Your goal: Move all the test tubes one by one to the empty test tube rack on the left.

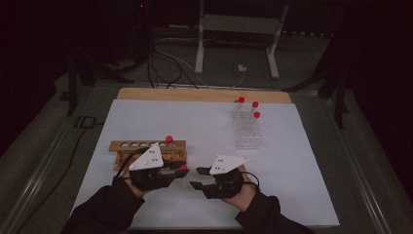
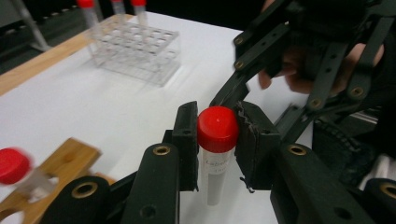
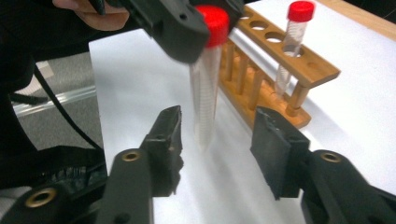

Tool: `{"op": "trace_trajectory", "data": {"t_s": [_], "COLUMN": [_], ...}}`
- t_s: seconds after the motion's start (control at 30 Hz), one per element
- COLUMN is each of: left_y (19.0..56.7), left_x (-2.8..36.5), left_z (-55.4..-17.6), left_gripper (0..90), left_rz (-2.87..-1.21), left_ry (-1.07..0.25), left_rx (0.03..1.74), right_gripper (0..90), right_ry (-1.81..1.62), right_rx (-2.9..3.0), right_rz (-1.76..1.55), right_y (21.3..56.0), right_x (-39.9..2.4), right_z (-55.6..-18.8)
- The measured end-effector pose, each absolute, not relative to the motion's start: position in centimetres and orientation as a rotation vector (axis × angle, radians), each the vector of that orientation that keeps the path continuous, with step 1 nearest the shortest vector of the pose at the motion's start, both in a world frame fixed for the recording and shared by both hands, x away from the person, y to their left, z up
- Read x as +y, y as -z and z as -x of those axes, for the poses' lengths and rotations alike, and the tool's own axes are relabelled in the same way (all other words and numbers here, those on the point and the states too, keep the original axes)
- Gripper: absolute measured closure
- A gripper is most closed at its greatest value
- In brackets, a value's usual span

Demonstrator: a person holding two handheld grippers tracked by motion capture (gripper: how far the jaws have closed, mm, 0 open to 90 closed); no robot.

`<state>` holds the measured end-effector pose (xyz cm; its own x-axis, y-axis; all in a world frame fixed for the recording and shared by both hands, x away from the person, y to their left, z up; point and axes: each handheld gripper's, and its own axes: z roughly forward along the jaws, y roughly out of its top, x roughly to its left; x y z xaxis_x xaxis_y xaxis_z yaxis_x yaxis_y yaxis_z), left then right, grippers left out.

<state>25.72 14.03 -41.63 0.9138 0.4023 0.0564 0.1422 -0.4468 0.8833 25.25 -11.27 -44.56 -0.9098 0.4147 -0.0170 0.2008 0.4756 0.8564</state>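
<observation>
My left gripper [image 2: 218, 123] is shut on the red cap of a clear tube [image 2: 215, 182], which hangs upright just above the white sheet. In the high view this gripper [image 1: 181, 169] is in front of the wooden rack [image 1: 146, 145], which holds one red-capped tube [image 1: 169, 139] at its right end. My right gripper [image 3: 223, 128] is open, its jaws standing either side of the hanging tube [image 3: 204, 102] without touching it. In the high view the right gripper [image 1: 197, 178] faces the left one from the right.
A clear plastic rack [image 1: 247, 131] with three red-capped tubes stands at the back right of the white sheet [image 1: 204, 122]. The wooden rack [image 3: 280, 56] has several empty holes. A wooden strip [image 1: 204, 94] runs along the far edge of the table.
</observation>
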Motion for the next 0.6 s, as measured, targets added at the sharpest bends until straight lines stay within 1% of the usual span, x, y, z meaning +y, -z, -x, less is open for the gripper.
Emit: {"op": "trace_trajectory", "data": {"t_s": [0.1, 0.23, 0.33, 0.6], "left_y": [41.3, 40.7, 40.3, 39.3], "left_x": [14.8, 16.0, 16.6, 18.0], "left_z": [-26.0, -26.4, -26.6, -27.3], "left_gripper": [71.9, 71.9, 71.9, 71.9], "left_rz": [-2.023, -2.007, -2.002, -1.958], "left_ry": [-0.332, -0.360, -0.380, -0.430], "left_rx": [0.416, 0.453, 0.471, 0.522], "right_gripper": [43.7, 30.7, 22.9, 6.7], "right_ry": [-1.417, -1.413, -1.416, -1.479], "right_rx": [2.485, 2.461, 2.461, 2.483], "right_rz": [-0.552, -0.594, -0.611, -0.596], "right_y": [44.4, 44.1, 44.0, 43.8], "right_x": [-11.7, -11.9, -12.1, -12.5], "right_z": [-25.4, -25.4, -25.5, -25.6]}}
